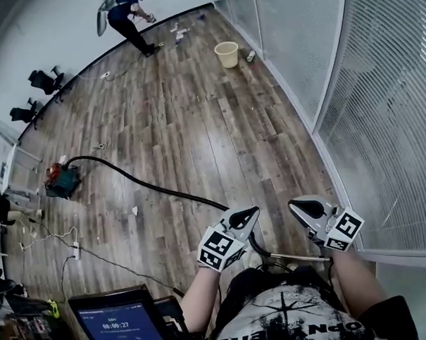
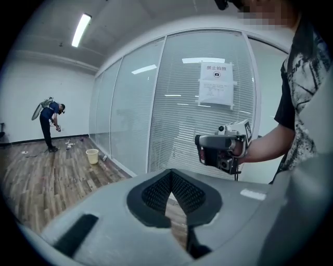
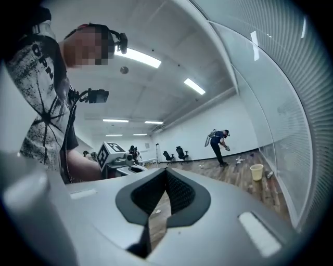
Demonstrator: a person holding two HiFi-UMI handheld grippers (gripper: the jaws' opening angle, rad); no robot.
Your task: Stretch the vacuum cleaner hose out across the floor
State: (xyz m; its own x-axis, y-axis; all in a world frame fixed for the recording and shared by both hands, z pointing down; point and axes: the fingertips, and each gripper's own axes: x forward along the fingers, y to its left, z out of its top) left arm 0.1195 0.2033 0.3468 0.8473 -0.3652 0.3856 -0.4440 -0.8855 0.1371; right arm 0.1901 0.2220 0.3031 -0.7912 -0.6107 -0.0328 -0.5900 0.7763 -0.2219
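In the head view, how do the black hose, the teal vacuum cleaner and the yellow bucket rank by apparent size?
1. black hose, longest by far
2. teal vacuum cleaner
3. yellow bucket; it stands farther off, so its true size is unsure.

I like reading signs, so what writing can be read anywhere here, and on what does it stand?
"00:00:27", on the tablet screen.
Print on the paper notice on the glass wall: too small to read.
Letters on the shirt: upside down, cut off, not readable.

left gripper (image 1: 245, 216): closed, empty, forearm forward | right gripper (image 1: 301, 206): closed, empty, forearm forward
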